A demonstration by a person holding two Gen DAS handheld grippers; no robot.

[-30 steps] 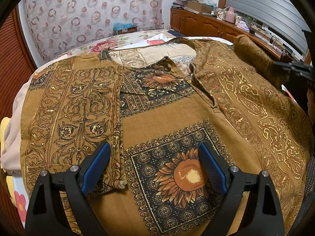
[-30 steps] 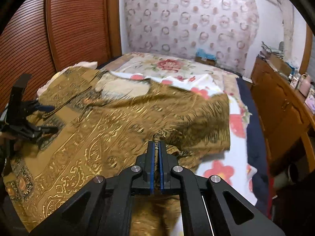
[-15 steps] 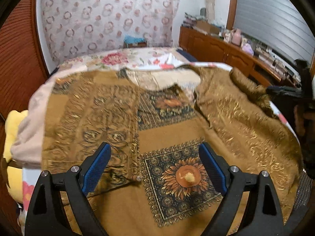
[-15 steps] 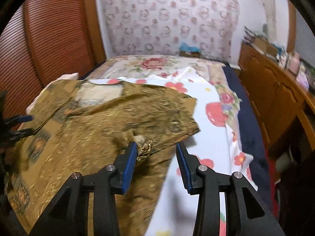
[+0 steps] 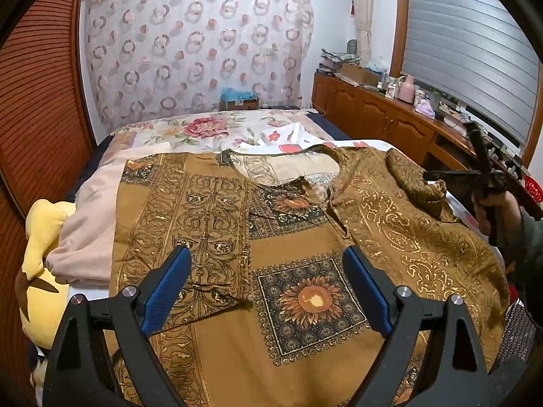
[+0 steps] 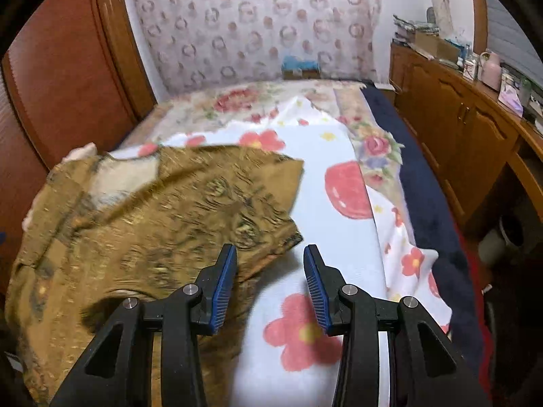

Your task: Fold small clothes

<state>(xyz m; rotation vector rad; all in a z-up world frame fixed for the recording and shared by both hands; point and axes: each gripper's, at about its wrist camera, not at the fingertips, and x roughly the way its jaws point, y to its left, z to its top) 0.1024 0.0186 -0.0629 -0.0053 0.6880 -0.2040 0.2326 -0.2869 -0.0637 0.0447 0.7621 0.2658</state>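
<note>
Right gripper (image 6: 269, 286) jaws just opened, empty; shirt (image 6: 163, 217) on bed (image 6: 339, 237), its folded sleeve just left of them. Left gripper (image 5: 268, 291) wide open over shirt's middle; right nearer.

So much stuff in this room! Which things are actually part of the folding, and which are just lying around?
Part of the folding:
- brown patterned shirt
- left hand-held gripper, open
- right hand-held gripper, open

Just lying around:
- yellow soft toy
- pink flask
- cardboard box
- flowered bedsheet
</note>
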